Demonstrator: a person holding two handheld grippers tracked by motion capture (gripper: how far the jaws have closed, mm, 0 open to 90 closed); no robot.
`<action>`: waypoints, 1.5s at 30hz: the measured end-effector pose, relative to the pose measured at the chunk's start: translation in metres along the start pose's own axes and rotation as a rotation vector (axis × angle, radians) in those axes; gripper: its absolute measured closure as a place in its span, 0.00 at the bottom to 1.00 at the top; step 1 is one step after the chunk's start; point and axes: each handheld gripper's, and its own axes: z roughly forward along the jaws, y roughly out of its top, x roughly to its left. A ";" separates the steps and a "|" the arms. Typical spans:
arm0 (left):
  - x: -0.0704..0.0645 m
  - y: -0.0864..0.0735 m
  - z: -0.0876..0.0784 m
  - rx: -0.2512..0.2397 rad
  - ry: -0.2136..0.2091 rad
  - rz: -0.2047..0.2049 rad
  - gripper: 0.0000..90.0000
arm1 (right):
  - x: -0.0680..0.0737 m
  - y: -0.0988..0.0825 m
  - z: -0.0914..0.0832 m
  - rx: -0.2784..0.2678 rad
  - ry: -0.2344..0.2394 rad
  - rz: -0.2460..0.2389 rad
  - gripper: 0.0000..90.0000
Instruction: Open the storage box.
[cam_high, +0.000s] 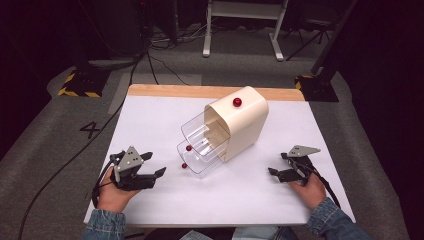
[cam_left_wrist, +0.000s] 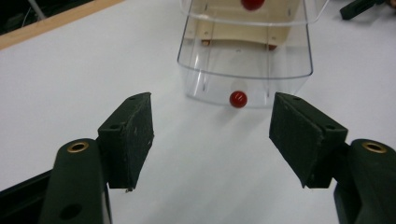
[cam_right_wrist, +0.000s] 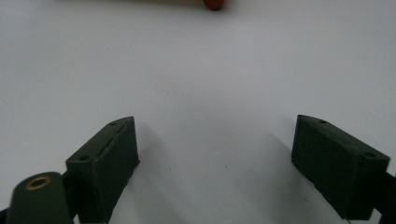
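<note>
Two grippers rested wide apart on the white table, a drawer cabinet between them.

The left gripper (cam_high: 151, 164) sat with jaws spread, facing the lower clear drawer (cam_left_wrist: 245, 70) and its red knob (cam_left_wrist: 238, 99). The right gripper (cam_high: 278, 163) also stood with jaws parted over the bare table (cam_high: 150, 120). The cream cabinet (cam_high: 244, 122) stood mid-table, both clear drawers pulled out, a red knob (cam_high: 237, 102) on top.

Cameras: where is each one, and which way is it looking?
High view: above the person's side, looking forward and down at the table and cream box; both hands and sleeves show.
Left gripper view: on the left tool, looking along its open jaws at the clear drawer.
Right gripper view: on the right tool, looking along its open jaws at bare tabletop.
Shared: high and left gripper views both show the drawer's red knob.
</note>
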 end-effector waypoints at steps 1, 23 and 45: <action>0.000 0.000 0.000 0.000 0.000 0.000 0.33 | 0.000 0.000 0.000 0.000 0.000 0.000 0.16; 0.022 -0.041 0.019 0.201 0.014 -0.081 0.29 | 0.000 0.000 0.000 0.000 -0.001 -0.001 0.16; 0.026 -0.059 0.036 0.241 0.041 -0.074 0.09 | 0.000 0.000 0.000 0.000 -0.001 -0.002 0.16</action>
